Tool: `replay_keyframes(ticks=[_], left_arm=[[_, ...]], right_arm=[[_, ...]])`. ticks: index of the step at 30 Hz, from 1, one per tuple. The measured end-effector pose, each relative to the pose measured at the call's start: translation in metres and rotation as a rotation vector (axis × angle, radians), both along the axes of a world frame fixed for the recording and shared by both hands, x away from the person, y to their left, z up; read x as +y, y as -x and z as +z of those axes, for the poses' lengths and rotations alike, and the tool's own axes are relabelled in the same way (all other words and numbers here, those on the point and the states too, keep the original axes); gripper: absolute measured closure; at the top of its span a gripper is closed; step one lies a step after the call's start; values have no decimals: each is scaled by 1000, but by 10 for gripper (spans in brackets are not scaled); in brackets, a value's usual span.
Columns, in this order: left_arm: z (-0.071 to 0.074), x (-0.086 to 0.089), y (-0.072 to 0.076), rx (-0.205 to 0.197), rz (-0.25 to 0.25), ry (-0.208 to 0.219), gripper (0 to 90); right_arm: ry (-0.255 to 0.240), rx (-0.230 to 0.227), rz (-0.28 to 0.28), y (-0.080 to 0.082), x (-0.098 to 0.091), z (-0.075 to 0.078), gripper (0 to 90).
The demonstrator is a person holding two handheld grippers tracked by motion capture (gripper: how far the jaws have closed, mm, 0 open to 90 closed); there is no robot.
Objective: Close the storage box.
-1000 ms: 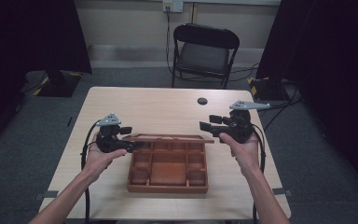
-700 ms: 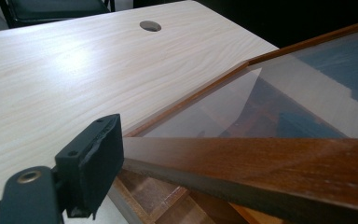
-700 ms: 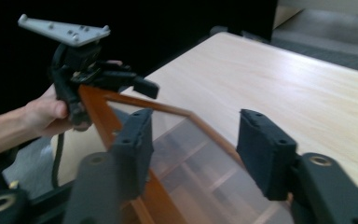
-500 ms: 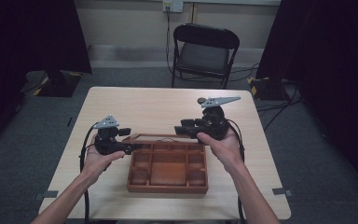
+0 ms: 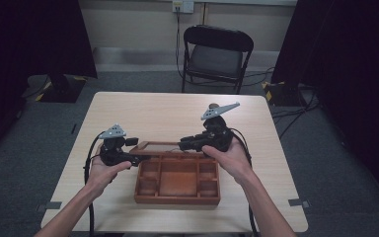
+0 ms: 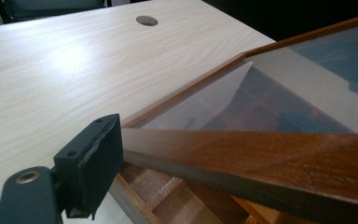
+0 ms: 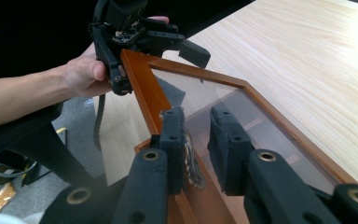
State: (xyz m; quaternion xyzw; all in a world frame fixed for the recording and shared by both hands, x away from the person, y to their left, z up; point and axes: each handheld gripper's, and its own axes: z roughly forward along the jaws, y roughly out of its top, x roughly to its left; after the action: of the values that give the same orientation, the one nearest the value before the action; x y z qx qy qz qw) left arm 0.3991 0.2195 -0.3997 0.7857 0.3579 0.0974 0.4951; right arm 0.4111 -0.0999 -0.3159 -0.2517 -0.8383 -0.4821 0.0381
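Note:
A brown wooden compartment box [image 5: 176,200] lies on the table with its glass-paned lid [image 5: 160,146] raised a little. My left gripper [image 5: 140,158] is shut on the lid's left front corner [image 7: 135,65]; one of its pads [image 6: 93,163] presses against the wooden rail [image 6: 261,154]. My right gripper [image 7: 196,121] stands over the middle of that rail, pointing left in the high view [image 5: 183,143]. Its jaws have just been closing and stand nearly together. A small braided metal fitting [image 7: 192,163] lies between them against the left pad, and a narrow gap remains on its other side.
The pale wooden table [image 5: 168,113] has bare room behind the box, with a round cable hole [image 6: 147,20] near its far edge. A black folding chair [image 5: 217,54] stands beyond the table. Cables trail from both grippers off the front edge.
My right gripper has moved left, from beside the box's right rear corner to the middle of the lid's raised rail, and its jaws have narrowed. The left gripper and lid have stayed put.

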Motion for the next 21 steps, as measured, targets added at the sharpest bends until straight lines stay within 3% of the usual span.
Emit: replay_keyframes(ticks=[8,13,21], left_arm=[[-3,2,3,4,-11,-1,154],[-4,2,4,8,-18,-10,154],[-8,2,5,12,-6,-36,155]], right_arm=[[28,49,48,1,11,-8,770],[10,119,60,-4,11,-14,808],[30,132,68,-2,13,-16,817]])
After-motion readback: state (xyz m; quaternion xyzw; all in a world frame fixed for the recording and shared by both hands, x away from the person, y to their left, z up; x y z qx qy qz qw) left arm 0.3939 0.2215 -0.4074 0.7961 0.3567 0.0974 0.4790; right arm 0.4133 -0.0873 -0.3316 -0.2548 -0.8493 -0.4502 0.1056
